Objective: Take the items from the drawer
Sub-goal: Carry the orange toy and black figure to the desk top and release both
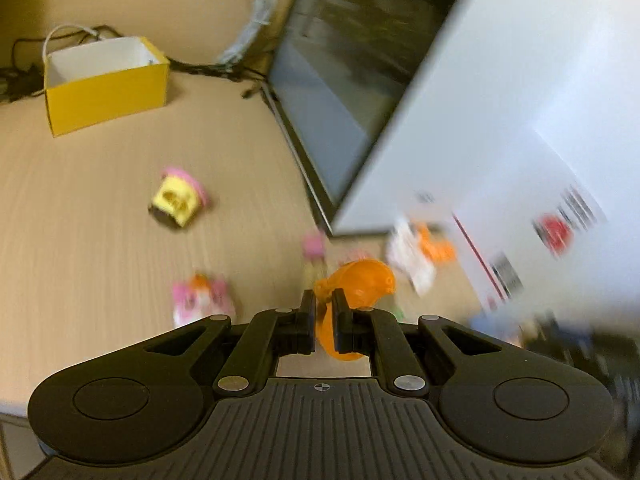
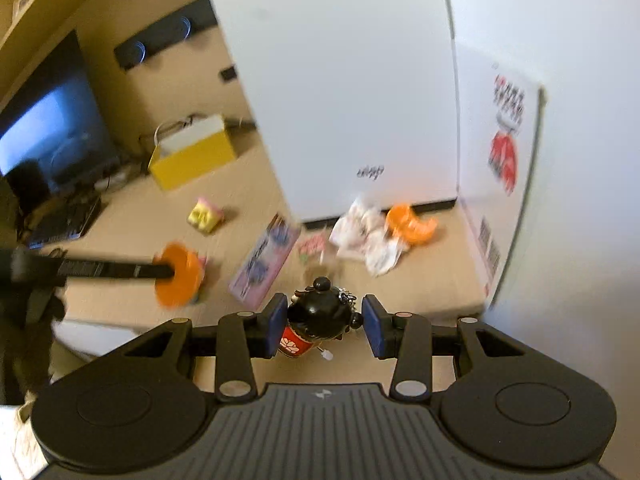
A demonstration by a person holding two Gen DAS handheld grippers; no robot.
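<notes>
So closest in, the right gripper (image 2: 323, 326) is carrying a little black-haired doll (image 2: 318, 320) with a red body. It's sitting between the blue pads with its head poking forward, and I'm reading it as a loose pinch, since there's a sliver of gap on the right-hand pad. The left gripper (image 1: 324, 312) is clamping down tight on the rim of an orange plastic cup (image 1: 354, 292), fully squeezed.

Using the big white box (image 2: 360, 100) as the landmark: both held things are hanging above the tabletop (image 1: 100, 220) on the near side of it, already out of the drawer as far as I can judge. Right at the box's base are a crumpled white wrapper (image 2: 368, 240) and another orange piece (image 2: 410, 224). Further off to the box's left is a yellow-pink toy (image 1: 178, 200), and beyond that a yellow carton (image 1: 106, 88).

The bit that matters next: the carton is lying ahead-left of both tools, and the left hand looks nearer to it. The doll's long axis is running along the fingers.
</notes>
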